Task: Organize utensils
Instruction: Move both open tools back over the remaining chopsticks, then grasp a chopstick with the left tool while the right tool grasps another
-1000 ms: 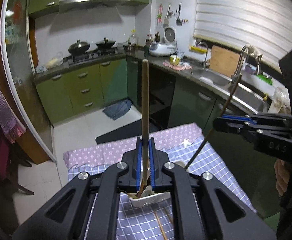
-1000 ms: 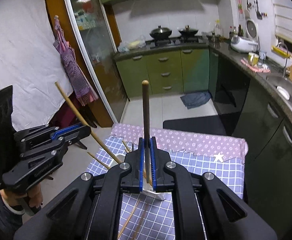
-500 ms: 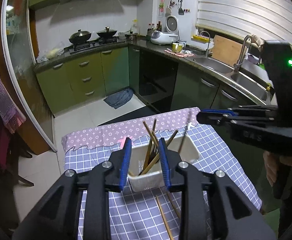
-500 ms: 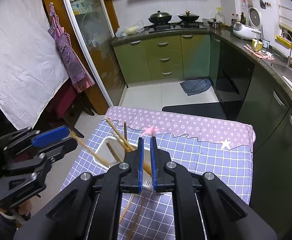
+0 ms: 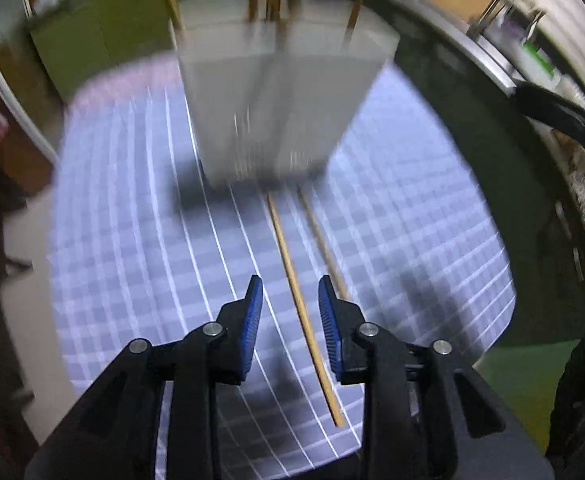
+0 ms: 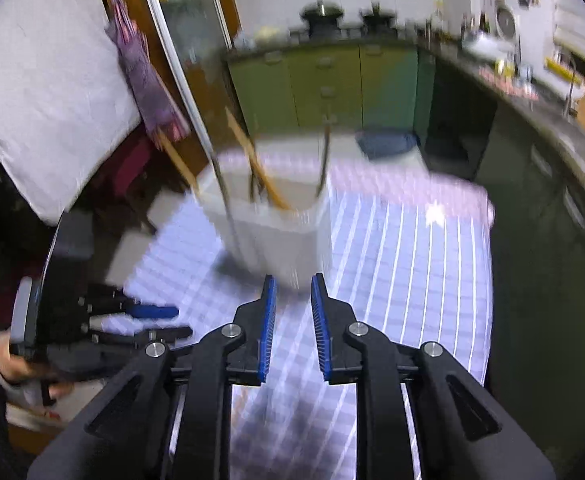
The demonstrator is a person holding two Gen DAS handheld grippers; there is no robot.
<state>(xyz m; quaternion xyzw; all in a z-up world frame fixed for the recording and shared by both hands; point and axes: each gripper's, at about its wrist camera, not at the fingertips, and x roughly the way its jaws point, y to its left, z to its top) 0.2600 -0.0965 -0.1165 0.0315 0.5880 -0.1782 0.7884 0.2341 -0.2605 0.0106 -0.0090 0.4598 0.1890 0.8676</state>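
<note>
Hanging low over the checked cloth [image 5: 140,248] now, both my claws are empty, where a second ago each was clamped on an upright wooden chopstick held high above the table. My left claw [image 5: 286,292] has its blue ribbed pads parted, with a pale, slim, round chopstick [image 5: 300,304] lying flat on the cloth below the gap, untouched; a second, darker one [image 5: 324,244] lies just beside it to the right. My right claw [image 6: 292,290] is opening, its jaws a narrow way apart with nothing between them, only cloth beneath. Just beyond both claws stands the white plastic holder [image 6: 280,236], boxy with smooth walls, much closer than before. Several wooden sticks [image 6: 260,172] lean out of its top at different angles. Everything is smeared by motion blur. Farther off are green cabinet fronts [image 6: 324,84].
</note>
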